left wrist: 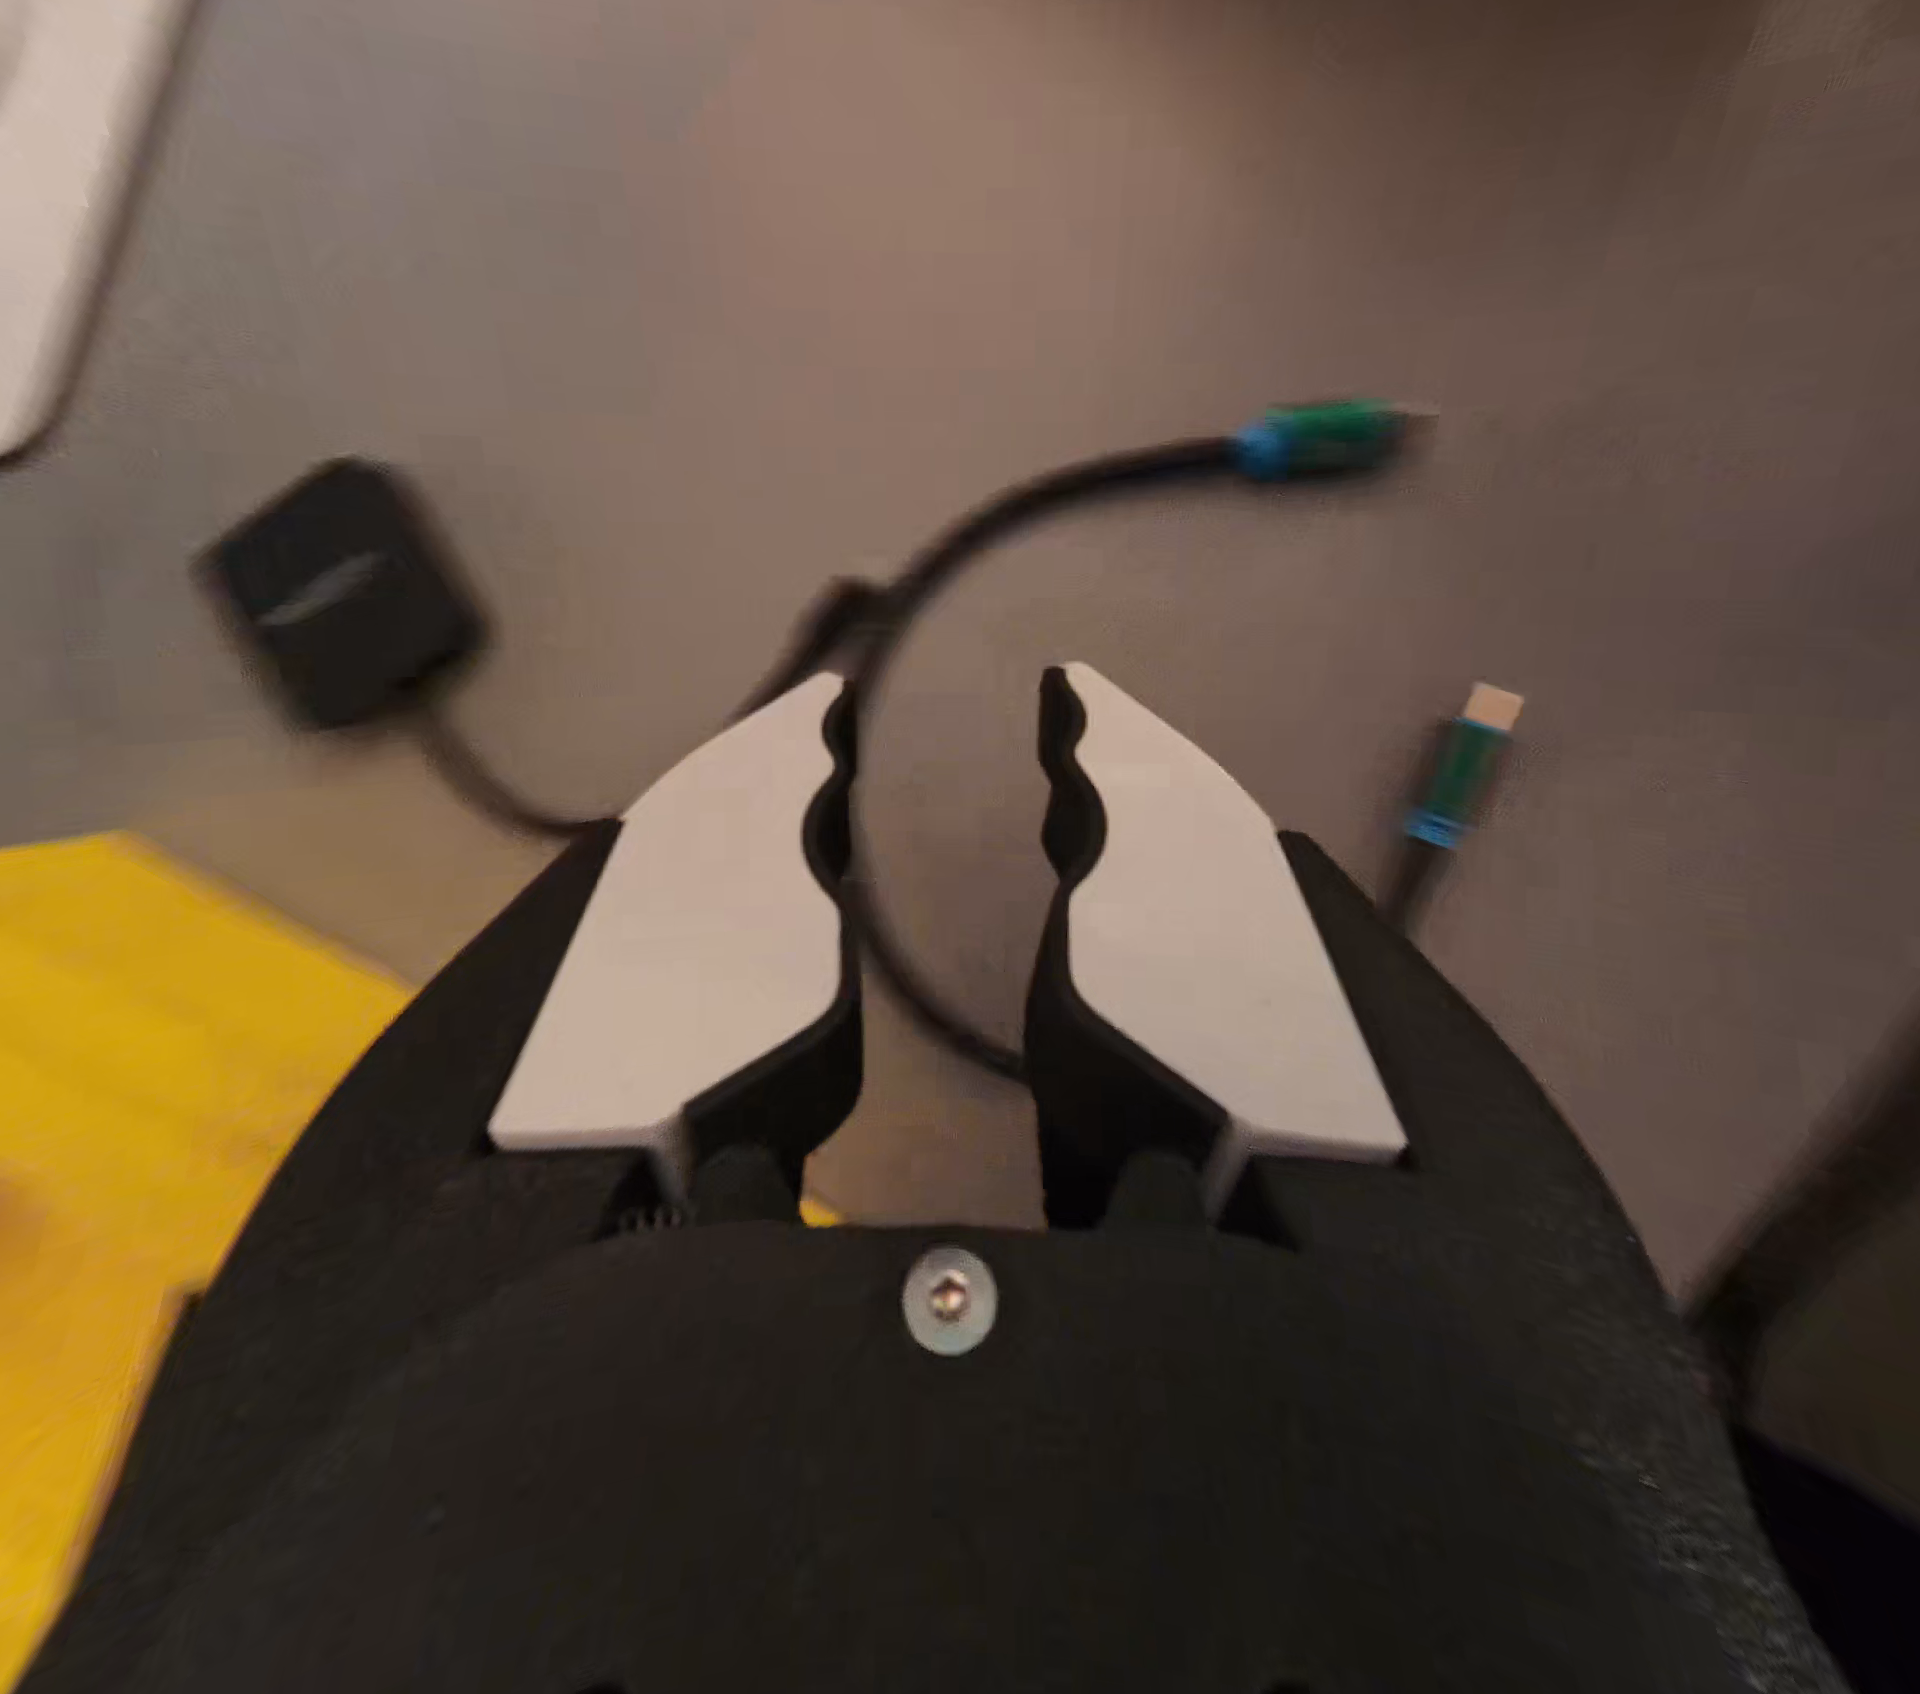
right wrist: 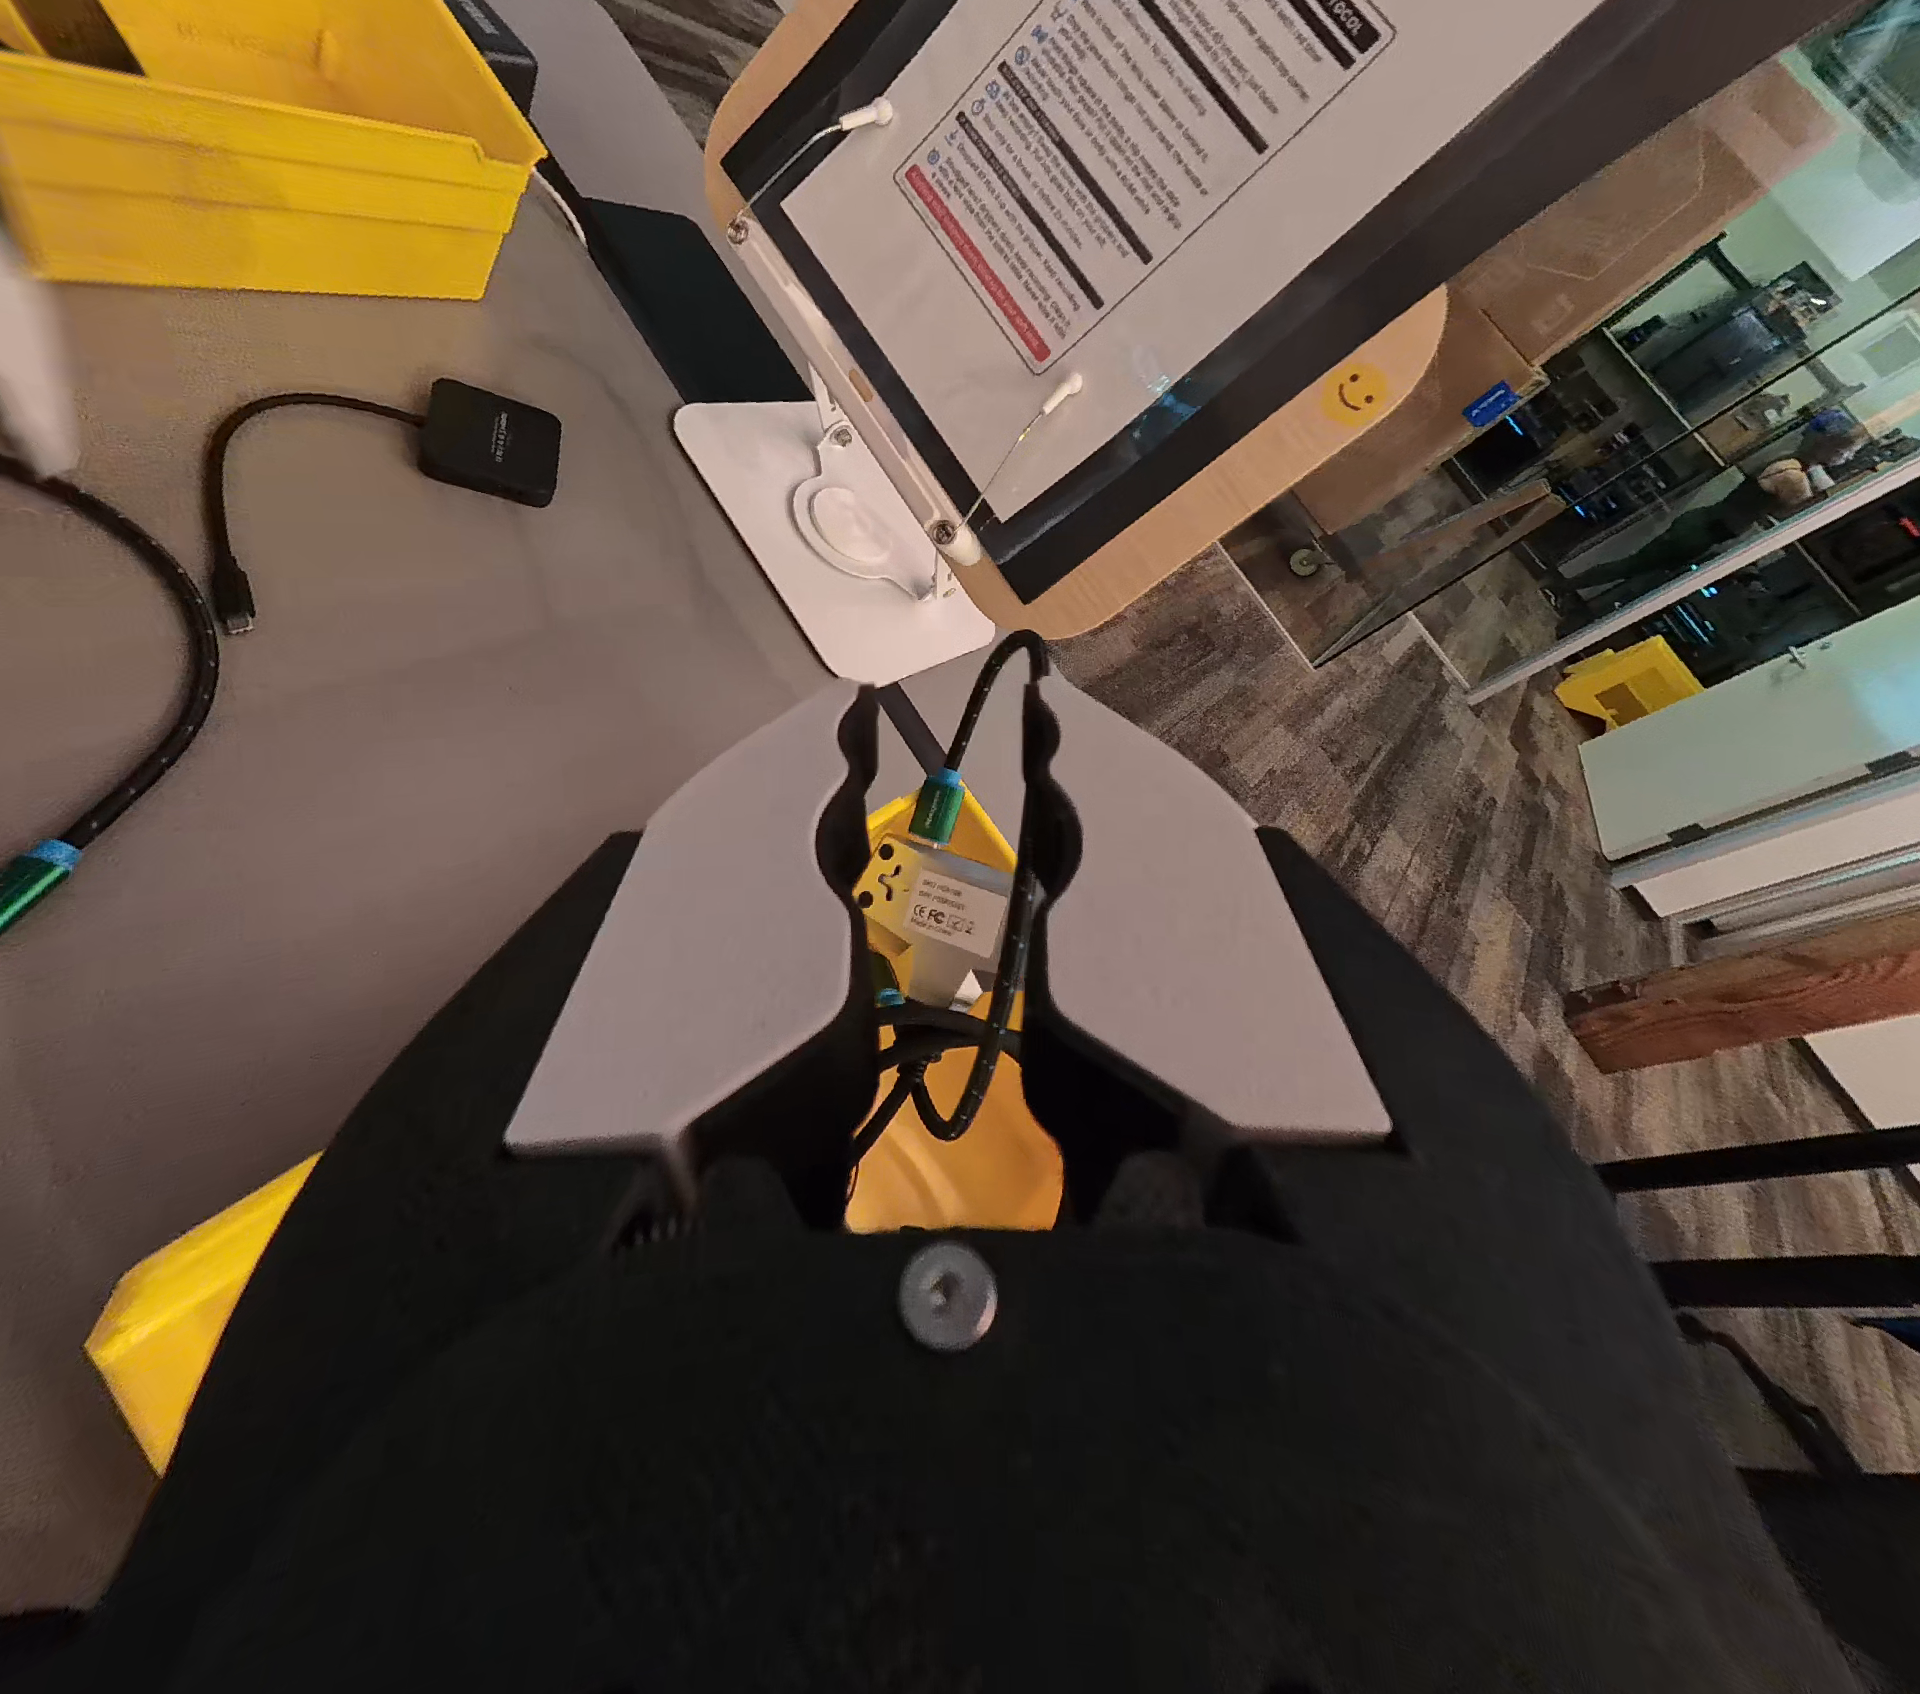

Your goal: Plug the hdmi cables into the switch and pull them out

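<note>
The left gripper (left wrist: 948,688) is hovering over the grey worktop (left wrist: 1039,190) with its jaws partly apart and nothing between them; a black cable (left wrist: 1039,491) is only passing beneath the gap. That cable is ending in a green plug (left wrist: 1325,434) towards the middle of the worktop, and a second green plug (left wrist: 1460,761) is lying loose near the right edge, probably laid out ready for picking. A small black adapter box (left wrist: 338,590) is sitting towards the left, near a yellow bin (left wrist: 125,1021) at the near-left corner.

The right gripper (right wrist: 945,694) is pointing down over another yellow bin (right wrist: 956,1156) off the near-right corner, jaws partly apart and gripping nothing as far as I can tell. Inside that bin the switch (right wrist: 940,906) is lying with a braided cable (right wrist: 982,719) plugged into it, looping up past the fingertips. Judging by this, the switch has yet to be lifted onto the worktop, so the right gripper is likely lining up to fetch it. The loop could be snagging a finger on the way.
</note>
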`<state>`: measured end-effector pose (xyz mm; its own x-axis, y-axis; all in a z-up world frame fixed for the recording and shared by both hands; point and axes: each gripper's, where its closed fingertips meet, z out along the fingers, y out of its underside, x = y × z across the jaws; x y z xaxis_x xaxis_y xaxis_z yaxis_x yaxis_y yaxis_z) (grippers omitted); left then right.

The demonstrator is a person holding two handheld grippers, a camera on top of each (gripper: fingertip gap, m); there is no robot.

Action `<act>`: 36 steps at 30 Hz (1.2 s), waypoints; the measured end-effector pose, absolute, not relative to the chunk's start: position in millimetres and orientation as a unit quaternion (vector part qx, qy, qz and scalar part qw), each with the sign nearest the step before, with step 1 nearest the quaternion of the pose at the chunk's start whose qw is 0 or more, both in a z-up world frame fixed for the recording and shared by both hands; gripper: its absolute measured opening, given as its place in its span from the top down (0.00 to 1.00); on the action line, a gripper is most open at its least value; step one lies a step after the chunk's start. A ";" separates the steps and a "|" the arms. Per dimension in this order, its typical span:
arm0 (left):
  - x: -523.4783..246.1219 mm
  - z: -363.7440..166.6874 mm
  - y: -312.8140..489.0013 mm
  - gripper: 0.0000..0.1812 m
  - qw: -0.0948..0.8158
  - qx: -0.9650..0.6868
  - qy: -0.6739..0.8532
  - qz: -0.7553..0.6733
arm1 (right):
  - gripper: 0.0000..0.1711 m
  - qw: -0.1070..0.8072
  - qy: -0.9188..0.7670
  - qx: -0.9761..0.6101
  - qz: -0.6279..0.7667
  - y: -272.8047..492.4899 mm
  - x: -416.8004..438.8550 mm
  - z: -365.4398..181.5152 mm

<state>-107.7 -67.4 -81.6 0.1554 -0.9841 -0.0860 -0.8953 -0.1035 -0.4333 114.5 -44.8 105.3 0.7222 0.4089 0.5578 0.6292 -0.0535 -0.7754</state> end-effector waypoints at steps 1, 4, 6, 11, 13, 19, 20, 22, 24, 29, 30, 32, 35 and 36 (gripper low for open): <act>-108.6 -86.1 -97.4 0.81 0.181 -0.718 0.656 -0.146 | 0.84 0.588 -0.359 -0.719 -0.091 -44.9 115.6 106.0; -126.2 -115.8 -162.9 0.81 0.128 -0.688 0.693 -0.172 | 0.84 0.591 -0.358 -0.718 -0.083 -45.6 115.1 106.9; -143.4 -142.0 -176.4 0.81 0.109 -0.683 0.711 -0.125 | 0.84 0.591 -0.363 -0.716 -0.081 -46.3 111.7 106.9; -148.6 -160.9 -175.4 0.87 0.111 -0.696 0.698 -0.123 | 0.84 0.584 -0.386 -0.710 -0.077 -48.3 94.2 102.8; -147.6 -161.4 -179.2 0.96 0.091 -0.702 0.691 -0.146 | 0.84 0.579 -0.398 -0.708 -0.076 -48.5 86.2 99.9; -129.8 -123.6 -165.4 0.96 0.187 -0.682 0.681 -0.190 | 0.84 0.577 -0.426 -0.696 -0.024 -47.9 55.2 93.3; -124.1 -110.5 -162.6 0.96 0.211 -0.679 0.670 -0.211 | 0.84 0.581 -0.430 -0.691 -0.001 -48.9 46.6 93.4; -116.3 -85.1 -153.3 0.96 0.257 -0.676 0.647 -0.242 | 0.84 0.583 -0.439 -0.681 0.061 -53.2 26.8 92.9; -111.9 -62.3 -141.6 0.96 0.303 -0.670 0.625 -0.262 | 0.84 0.574 -0.447 -0.673 0.132 -59.8 5.7 90.5; -108.9 -1.4 -118.2 0.96 0.403 -0.645 0.550 -0.346 | 0.84 0.542 -0.461 -0.658 0.246 -69.7 -35.5 78.6; -110.8 7.9 -113.9 0.96 0.416 -0.642 0.536 -0.358 | 0.82 0.533 -0.464 -0.655 0.268 -72.0 -43.0 75.5; -116.5 20.0 -105.1 0.96 0.437 -0.640 0.514 -0.368 | 0.72 0.513 -0.460 -0.651 0.318 -75.7 -57.9 69.5; -127.0 30.3 -99.5 0.96 0.460 -0.637 0.488 -0.380 | 0.67 0.455 -0.432 -0.673 0.390 -76.7 -78.2 51.1; -131.4 32.5 -98.0 0.96 0.468 -0.637 0.479 -0.382 | 0.67 0.416 -0.431 -0.681 0.420 -82.5 -86.4 41.5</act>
<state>-131.4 -98.0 32.5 0.2487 -0.9678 0.0385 -0.2528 -0.1033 -0.9620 -86.4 -82.5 41.5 0.2746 0.9375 -0.2137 0.2385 -0.2817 -0.9294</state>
